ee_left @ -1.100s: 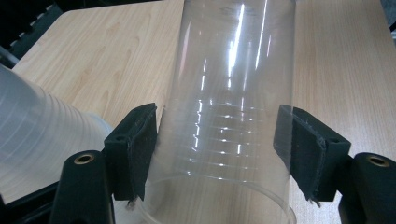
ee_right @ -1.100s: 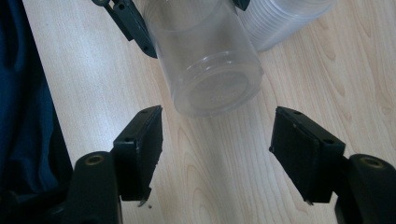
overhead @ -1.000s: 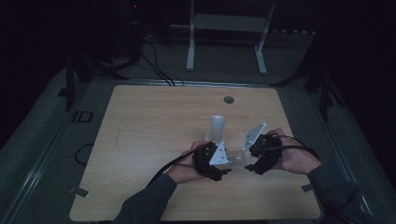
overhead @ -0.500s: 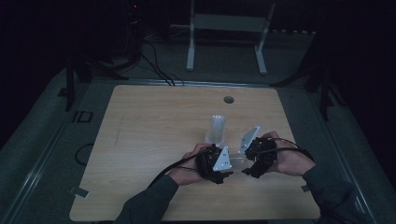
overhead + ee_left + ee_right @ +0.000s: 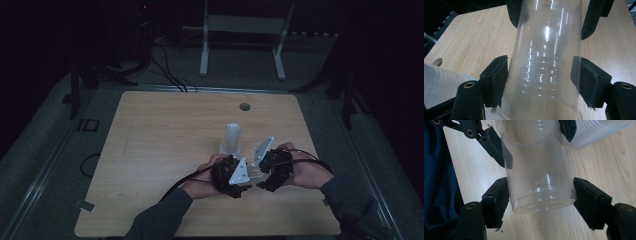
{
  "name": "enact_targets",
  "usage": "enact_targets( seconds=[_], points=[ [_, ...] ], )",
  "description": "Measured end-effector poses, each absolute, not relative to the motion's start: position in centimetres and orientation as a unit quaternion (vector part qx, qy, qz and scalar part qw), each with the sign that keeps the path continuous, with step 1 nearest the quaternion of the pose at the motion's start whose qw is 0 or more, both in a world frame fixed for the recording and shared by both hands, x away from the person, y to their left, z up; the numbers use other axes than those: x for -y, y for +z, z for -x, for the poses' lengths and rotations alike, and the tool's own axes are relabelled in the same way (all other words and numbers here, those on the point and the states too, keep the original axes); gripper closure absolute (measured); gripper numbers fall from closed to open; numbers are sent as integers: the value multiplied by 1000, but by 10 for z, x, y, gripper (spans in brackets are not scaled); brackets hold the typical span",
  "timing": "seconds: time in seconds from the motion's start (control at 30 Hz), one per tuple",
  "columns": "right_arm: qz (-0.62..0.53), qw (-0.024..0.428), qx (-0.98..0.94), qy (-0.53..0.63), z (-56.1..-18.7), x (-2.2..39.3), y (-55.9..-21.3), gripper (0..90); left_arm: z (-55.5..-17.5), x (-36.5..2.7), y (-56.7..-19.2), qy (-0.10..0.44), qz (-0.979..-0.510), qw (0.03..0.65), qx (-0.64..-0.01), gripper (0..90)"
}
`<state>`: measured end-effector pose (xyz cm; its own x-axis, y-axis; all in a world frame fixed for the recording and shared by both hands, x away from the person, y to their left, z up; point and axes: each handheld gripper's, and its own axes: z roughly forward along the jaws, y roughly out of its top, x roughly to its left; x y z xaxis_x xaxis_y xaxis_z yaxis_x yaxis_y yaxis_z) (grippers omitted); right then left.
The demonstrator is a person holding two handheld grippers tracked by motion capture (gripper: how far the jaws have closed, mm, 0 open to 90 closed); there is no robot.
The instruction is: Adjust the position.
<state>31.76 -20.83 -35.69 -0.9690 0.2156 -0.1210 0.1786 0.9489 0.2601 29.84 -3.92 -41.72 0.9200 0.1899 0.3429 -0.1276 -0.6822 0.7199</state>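
Both forearms enter from six o'clock and meet near the table's front edge. The left gripper (image 5: 239, 176) has its jaws clamped tight on a clear cup (image 5: 546, 62); the right gripper (image 5: 263, 170), facing it from three o'clock, has just been closing around the same cup, pads at its sides.

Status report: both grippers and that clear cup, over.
Left gripper shut on clear cup. Right gripper also clamping it. Cup stack close behind.
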Motion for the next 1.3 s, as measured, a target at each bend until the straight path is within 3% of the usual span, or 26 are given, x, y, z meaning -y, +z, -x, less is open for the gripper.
enact_targets(
  seconds=[0.6, 0.97, 1.3],
  points=[
    [-97, 71, -985, 126, -318, 208, -360, 401, -297, 39, -417, 193, -892, 409, -21, 295],
    [-111, 74, -982, 132, -317, 212, -362, 415, -298, 38, -415, 185, -887, 421, -33, 179],
    [-124, 71, -981, 135, -318, 217, -367, 416, -299, 33, -410, 186, -877, 441, -44, 189]
  ],
)
